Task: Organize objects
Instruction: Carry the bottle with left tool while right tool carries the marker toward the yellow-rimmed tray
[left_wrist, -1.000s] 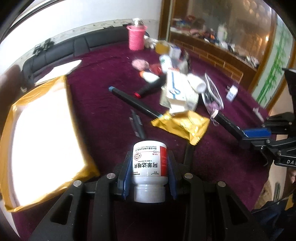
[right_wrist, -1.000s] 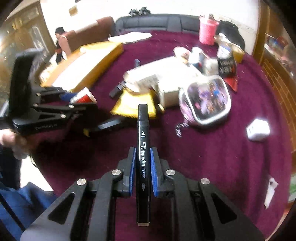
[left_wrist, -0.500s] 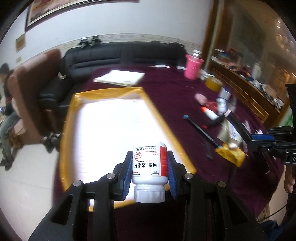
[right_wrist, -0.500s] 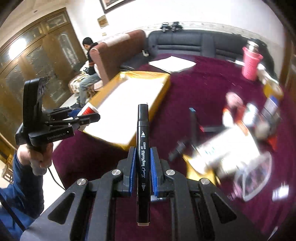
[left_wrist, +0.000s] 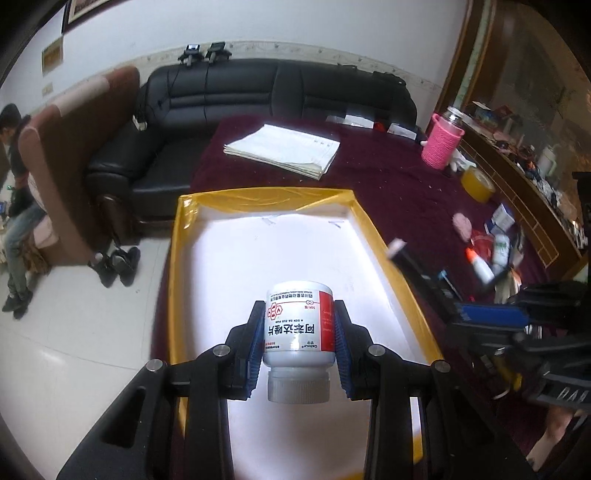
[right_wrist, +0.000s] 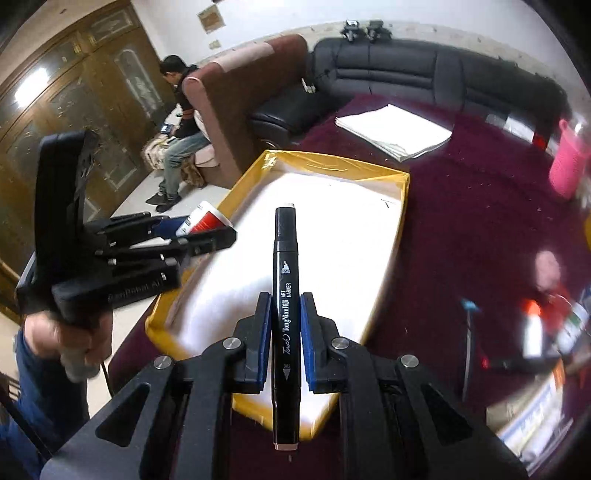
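Note:
My left gripper (left_wrist: 299, 321) is shut on a white pill bottle (left_wrist: 298, 325) with a red-and-white label, cap toward the camera, held above the white floor of a shallow yellow-rimmed box (left_wrist: 388, 254). My right gripper (right_wrist: 282, 314) is shut on a black art marker (right_wrist: 284, 295), which points forward over the same box (right_wrist: 402, 206). In the right wrist view the left gripper (right_wrist: 207, 236) hangs at the box's left edge with the bottle (right_wrist: 201, 221) in it. In the left wrist view the right gripper (left_wrist: 458, 314) shows at the right, with the marker's tip (left_wrist: 397, 249) over the box rim.
The box lies on a maroon tablecloth (left_wrist: 388, 184). A stack of white papers (left_wrist: 284, 149) lies behind it, a pink cup (left_wrist: 441, 142) and a clutter of small items (left_wrist: 491, 251) to the right. A black sofa (left_wrist: 258, 96) and a seated person (right_wrist: 181, 110) are beyond.
Both grippers have swung left, away from the clutter, to over the yellow-rimmed box. Each still holds its object: bottle in the left, marker in the right.

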